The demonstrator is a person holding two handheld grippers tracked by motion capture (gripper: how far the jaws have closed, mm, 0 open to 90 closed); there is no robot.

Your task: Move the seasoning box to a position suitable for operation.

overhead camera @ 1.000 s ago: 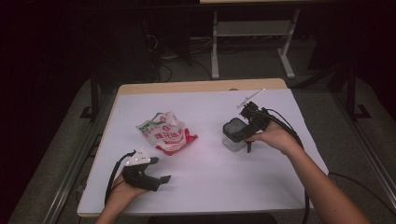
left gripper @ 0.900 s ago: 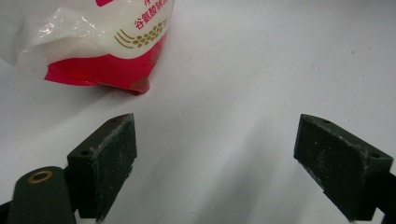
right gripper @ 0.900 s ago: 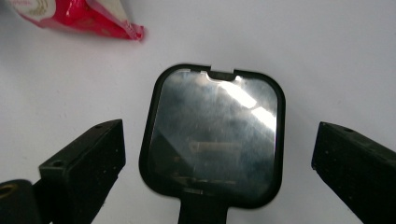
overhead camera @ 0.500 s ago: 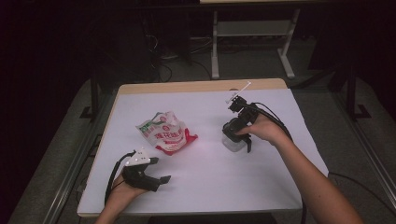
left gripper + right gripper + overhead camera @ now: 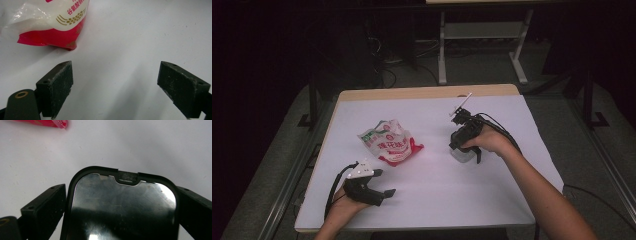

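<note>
A crumpled white snack bag (image 5: pixel 389 141) with red and green print lies left of the table's middle. Its red bottom edge (image 5: pixel 50 22) lies just ahead of my left gripper (image 5: pixel 115 75), which rests open on the table at the front left (image 5: pixel 384 194) with nothing between its jaws. A small container with a black-rimmed, shiny lid (image 5: pixel 122 205) stands right of the middle (image 5: pixel 460 156). My right gripper (image 5: pixel 120 202) reaches down over it (image 5: pixel 463 149), with one jaw against each side of the lid.
The white table (image 5: pixel 437 200) has a wooden back edge. Beyond it on the dark floor stand a white metal frame (image 5: pixel 482 35) and loose cables (image 5: pixel 392 60). The right gripper's cable (image 5: pixel 499 127) loops across the table.
My right gripper has come down and shifted left onto the container, and its jaws now flank the lid. The left gripper and the bag have not moved.
</note>
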